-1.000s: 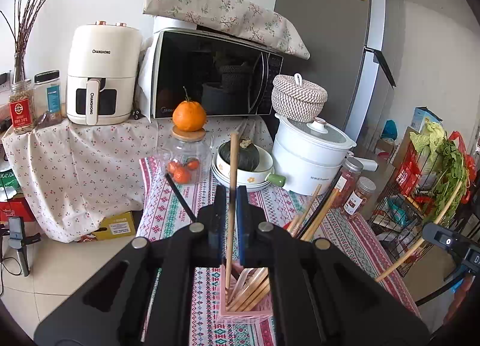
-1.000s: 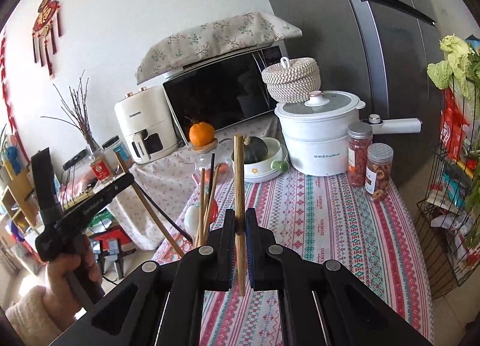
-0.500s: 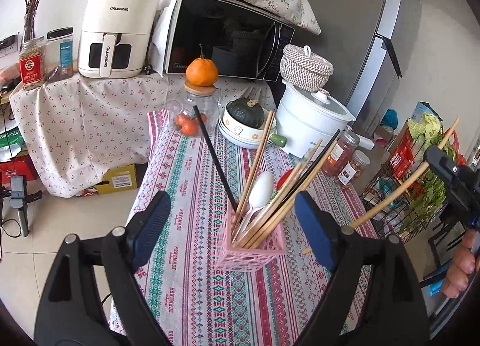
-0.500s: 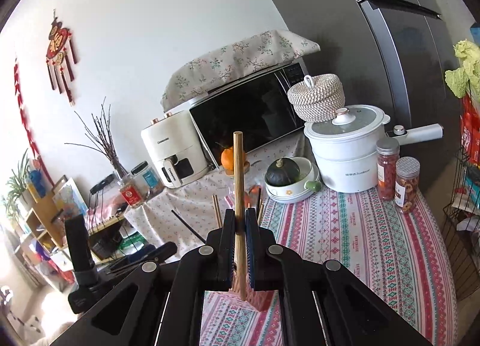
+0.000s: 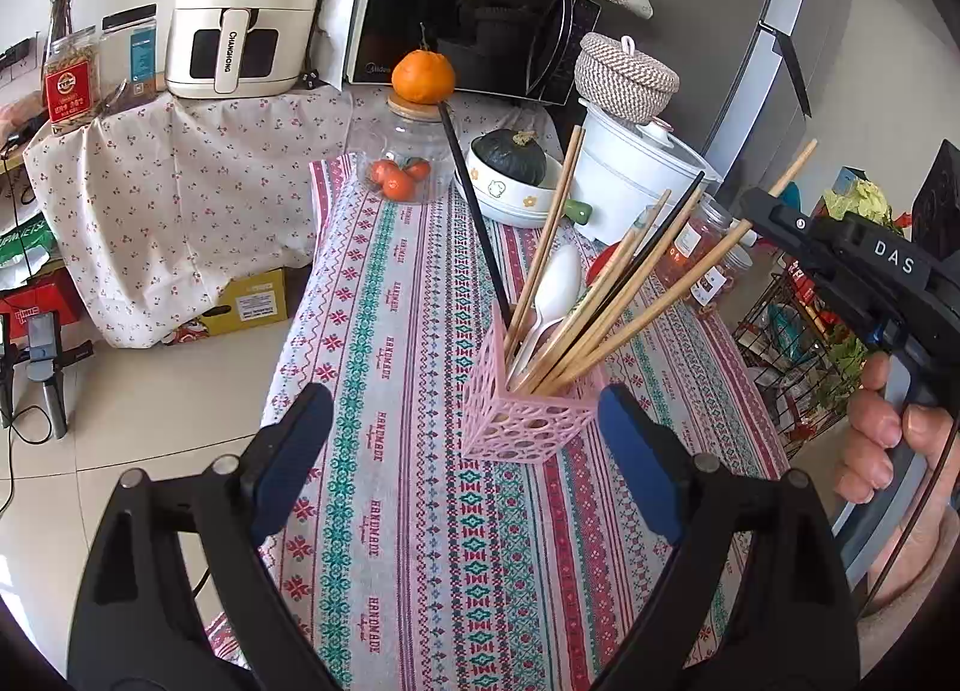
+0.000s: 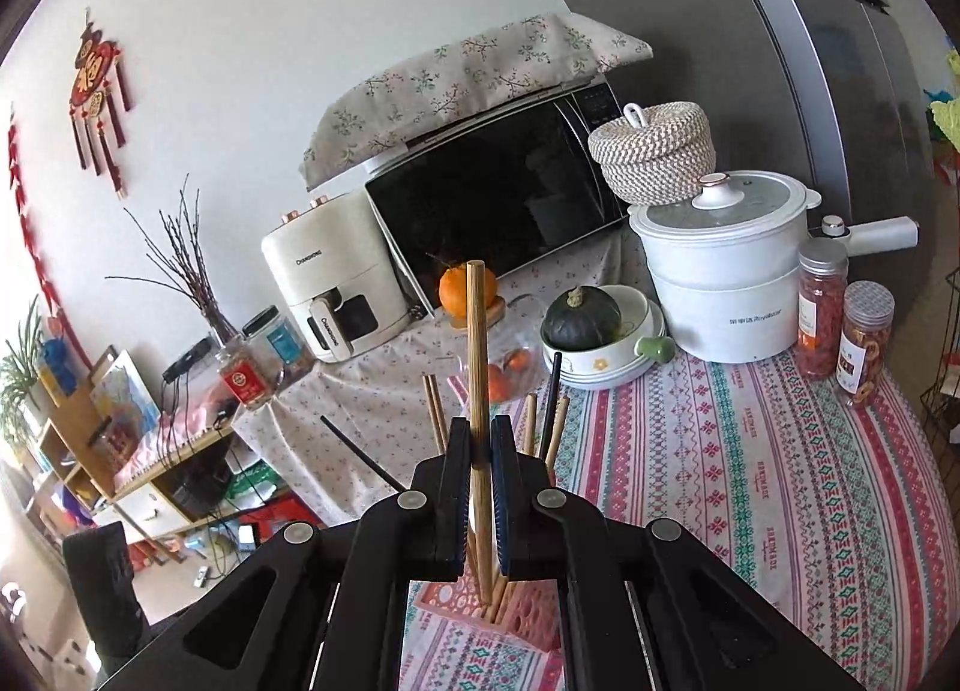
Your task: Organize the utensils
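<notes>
A pink perforated holder (image 5: 528, 421) stands on the patterned tablecloth (image 5: 390, 367). It holds several wooden chopsticks, black chopsticks and a white spoon (image 5: 555, 286). My left gripper (image 5: 465, 463) is open and empty, just short of the holder. My right gripper (image 6: 478, 451) is shut on a wooden chopstick (image 6: 477, 355), whose lower end is in the holder (image 6: 474, 610). In the left wrist view the right gripper (image 5: 774, 220) holds that chopstick (image 5: 678, 292) slanting up to the right.
Behind the holder stand a glass jar (image 5: 405, 163) with an orange on top, a bowl with a dark squash (image 5: 510, 175), a white pot (image 5: 636, 175) and two spice jars (image 6: 840, 319). A microwave (image 5: 474, 19) and air fryer (image 5: 240, 13) stand further back. A wire rack (image 5: 798, 343) is at the right.
My left gripper has let go of its wooden chopstick into the holder, opened wide and drawn back. My right gripper has brought its chopstick over the holder and lowered its end in.
</notes>
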The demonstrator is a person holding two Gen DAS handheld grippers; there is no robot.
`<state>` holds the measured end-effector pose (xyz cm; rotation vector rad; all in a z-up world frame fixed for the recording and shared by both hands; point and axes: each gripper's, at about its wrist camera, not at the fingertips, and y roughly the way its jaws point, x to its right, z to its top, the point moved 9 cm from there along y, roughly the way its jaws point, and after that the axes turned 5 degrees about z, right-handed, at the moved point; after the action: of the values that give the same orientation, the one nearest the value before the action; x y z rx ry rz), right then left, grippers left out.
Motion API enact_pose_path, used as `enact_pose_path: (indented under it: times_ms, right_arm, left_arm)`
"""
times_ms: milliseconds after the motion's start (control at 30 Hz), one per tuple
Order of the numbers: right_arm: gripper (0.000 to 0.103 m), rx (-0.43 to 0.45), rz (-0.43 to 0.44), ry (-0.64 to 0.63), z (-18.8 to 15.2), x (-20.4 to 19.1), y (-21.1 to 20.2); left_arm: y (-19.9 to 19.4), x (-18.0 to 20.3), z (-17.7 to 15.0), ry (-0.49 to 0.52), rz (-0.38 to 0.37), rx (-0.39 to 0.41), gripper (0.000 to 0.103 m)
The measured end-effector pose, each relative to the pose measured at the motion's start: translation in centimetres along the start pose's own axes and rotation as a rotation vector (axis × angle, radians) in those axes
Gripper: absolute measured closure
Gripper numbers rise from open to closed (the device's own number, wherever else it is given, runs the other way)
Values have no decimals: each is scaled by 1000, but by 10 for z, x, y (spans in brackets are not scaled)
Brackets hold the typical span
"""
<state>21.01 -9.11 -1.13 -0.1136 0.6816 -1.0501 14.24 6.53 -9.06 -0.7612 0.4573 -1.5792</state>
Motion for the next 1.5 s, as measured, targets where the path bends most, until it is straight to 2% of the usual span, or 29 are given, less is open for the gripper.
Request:
enact_pose_path:
  times_ms: [233, 267, 333, 433, 533, 667, 733, 833, 1100, 1233, 1400, 1500]
  right_arm:
    - [92, -68, -19, 22, -18, 10, 22]
    - [87, -79, -9, 30, -18, 12, 23]
    - [60, -73, 8, 39, -13, 16, 18]
    - [37, -26, 10, 53, 2, 23, -1]
    - [22, -15, -20, 66, 9, 33, -19]
    - [14, -47, -77, 67, 4, 48, -34]
    - [2, -71, -99, 67, -1, 55, -40]
    - [0, -87, -155, 46, -8, 63, -51]
    - [0, -169, -392, -115, -33, 71, -84]
    - [0, -170, -471, -170, -45, 63, -107]
    - [0, -116, -468, -201, -52, 47, -130]
    - [0, -117, -449, -219, -56, 40, -131]
  left_arm:
    - [4, 6, -5, 25, -2, -22, 13]
    - [4, 7, -5, 27, 2, -23, 13]
    - [2, 7, -6, 25, 5, -25, 13]
    - [0, 7, -8, 23, 16, -27, 9]
    - [0, 6, -11, 14, 41, -37, 5]
    - [2, 7, -17, -10, 47, -71, 2]
    - [1, 9, -19, -9, 47, -67, 1]
    - [-2, 12, -20, 22, 77, -58, 1]
    - [-27, 41, -23, 128, 179, -27, 1]
    - [-44, 50, -27, 117, 187, -9, 1]
    - [-58, 53, -24, 111, 223, 42, 1]
    - [-58, 57, -23, 109, 222, 50, 1]
